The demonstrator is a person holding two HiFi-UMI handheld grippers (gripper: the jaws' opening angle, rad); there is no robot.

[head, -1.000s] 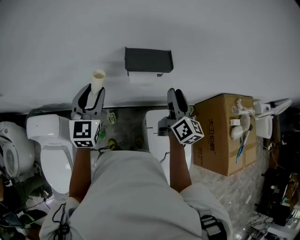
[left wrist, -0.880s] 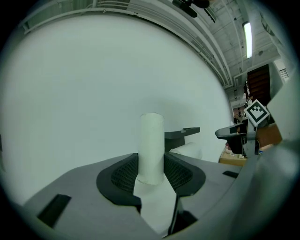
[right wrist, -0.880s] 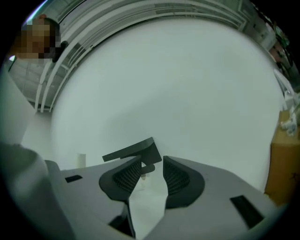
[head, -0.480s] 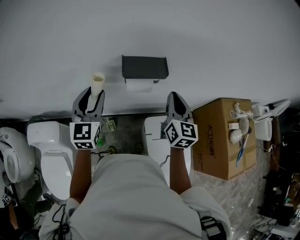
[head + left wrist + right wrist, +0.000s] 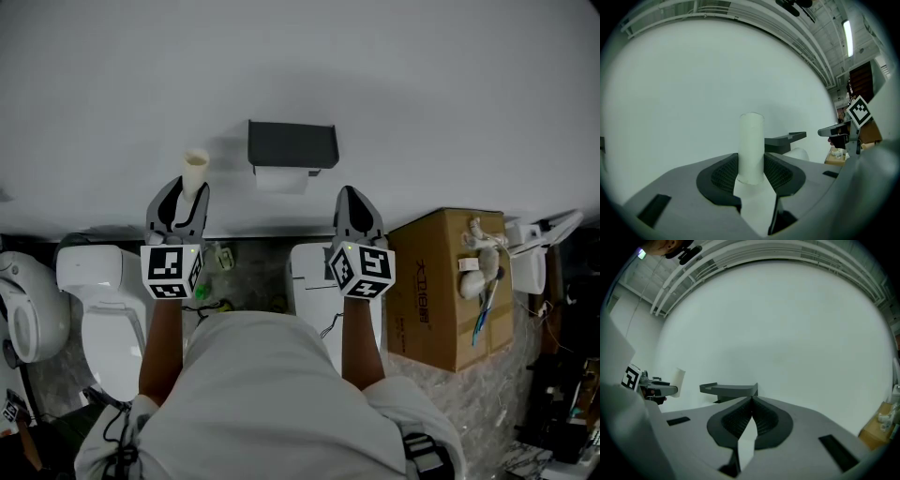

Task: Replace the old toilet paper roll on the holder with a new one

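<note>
The left gripper (image 5: 184,199) pinches the bare cardboard tube (image 5: 196,167) upright between its pads, at about 9 o'clock of the dark wall holder (image 5: 292,144) and apart from it. A white paper roll (image 5: 281,178) sits at the holder's 6 o'clock, right under it. The right gripper (image 5: 352,199), at the holder's 5 o'clock, has just been closing; its jaws are pressed together on nothing. A cardboard box (image 5: 441,281) stands at its 4 o'clock
</note>
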